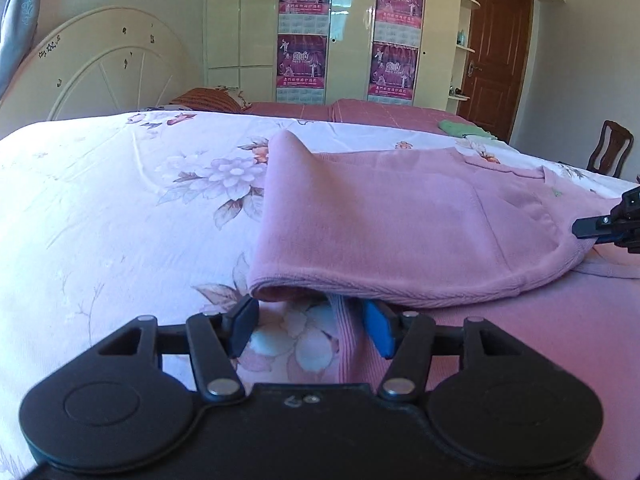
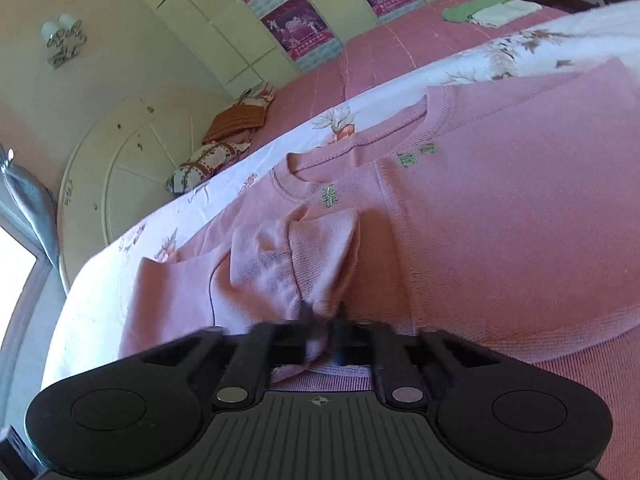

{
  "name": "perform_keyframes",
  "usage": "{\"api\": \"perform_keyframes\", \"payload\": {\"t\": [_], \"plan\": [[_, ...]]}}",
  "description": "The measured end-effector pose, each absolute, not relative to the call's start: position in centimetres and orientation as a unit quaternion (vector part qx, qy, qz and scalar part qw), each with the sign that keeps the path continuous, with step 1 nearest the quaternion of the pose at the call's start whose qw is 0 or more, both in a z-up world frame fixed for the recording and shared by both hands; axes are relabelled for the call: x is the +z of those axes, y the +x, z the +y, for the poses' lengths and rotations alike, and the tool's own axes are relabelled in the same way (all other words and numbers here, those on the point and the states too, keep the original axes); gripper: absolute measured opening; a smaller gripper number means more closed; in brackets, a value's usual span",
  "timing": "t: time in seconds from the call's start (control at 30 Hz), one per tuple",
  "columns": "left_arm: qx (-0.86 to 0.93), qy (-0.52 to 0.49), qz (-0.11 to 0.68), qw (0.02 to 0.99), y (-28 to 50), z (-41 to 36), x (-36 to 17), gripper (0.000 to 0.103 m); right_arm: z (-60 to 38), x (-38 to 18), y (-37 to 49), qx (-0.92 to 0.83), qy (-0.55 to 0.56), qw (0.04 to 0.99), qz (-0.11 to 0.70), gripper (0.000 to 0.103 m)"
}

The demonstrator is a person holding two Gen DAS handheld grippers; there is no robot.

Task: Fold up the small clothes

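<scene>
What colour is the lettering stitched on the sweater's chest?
Green, on the pink sweater; the lettering shows best in the right wrist view.

A white floral bedsheet (image 1: pixel 120 184) fills the lower frame. At upper left curves a cream headboard (image 1: pixel 100 64); behind it centre stands a glossy cream wardrobe (image 1: pixel 352 28) hung with purple calendar posters (image 1: pixel 302 66). A brown door (image 1: pixel 494 56) and a wooden chair (image 1: pixel 610 146) occupy the right.
</scene>
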State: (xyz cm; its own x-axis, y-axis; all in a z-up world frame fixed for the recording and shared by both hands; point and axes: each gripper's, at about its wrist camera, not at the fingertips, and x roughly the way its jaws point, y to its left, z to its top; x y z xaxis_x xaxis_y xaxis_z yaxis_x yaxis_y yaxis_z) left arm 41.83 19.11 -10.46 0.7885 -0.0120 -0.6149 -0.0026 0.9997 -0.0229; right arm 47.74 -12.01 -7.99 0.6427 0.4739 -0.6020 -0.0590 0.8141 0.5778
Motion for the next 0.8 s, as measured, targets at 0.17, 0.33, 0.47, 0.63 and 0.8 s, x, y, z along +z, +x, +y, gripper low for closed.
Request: {"api": "perform_keyframes", "payload": {"t": [0.17, 0.33, 0.47, 0.63, 0.8], "plan": [[-0.006, -0.005, 0.325, 0.946, 42.1, 19.2, -11.0, 0.056, -12.1, -4.5, 46.2, 0.146, 0.198, 0.911, 0.331, 0.005], [-0.011, 0.01, 0.304, 0.953, 41.6, 18.8, -10.4, 0.042, -15.0, -3.6, 45.0, 0.112, 0.165, 0.928, 0.317, 0.005], [-0.02, 0.013, 0.301, 0.953, 41.9, 18.2, -10.3, 0.031, -15.8, -4.5, 44.4, 0.105, 0.171, 0.926, 0.32, 0.005], [-0.027, 0.024, 0.317, 0.948, 42.6, 17.8, -10.3, 0.022, -16.5, -4.9, 44.5, 0.086, 0.169, 0.928, 0.322, 0.005], [-0.035, 0.041, 0.325, 0.944, 43.0, 17.5, -10.6, 0.02, -17.9, -4.1, 44.2, 0.081, 0.155, 0.938, 0.3, 0.005]]}}
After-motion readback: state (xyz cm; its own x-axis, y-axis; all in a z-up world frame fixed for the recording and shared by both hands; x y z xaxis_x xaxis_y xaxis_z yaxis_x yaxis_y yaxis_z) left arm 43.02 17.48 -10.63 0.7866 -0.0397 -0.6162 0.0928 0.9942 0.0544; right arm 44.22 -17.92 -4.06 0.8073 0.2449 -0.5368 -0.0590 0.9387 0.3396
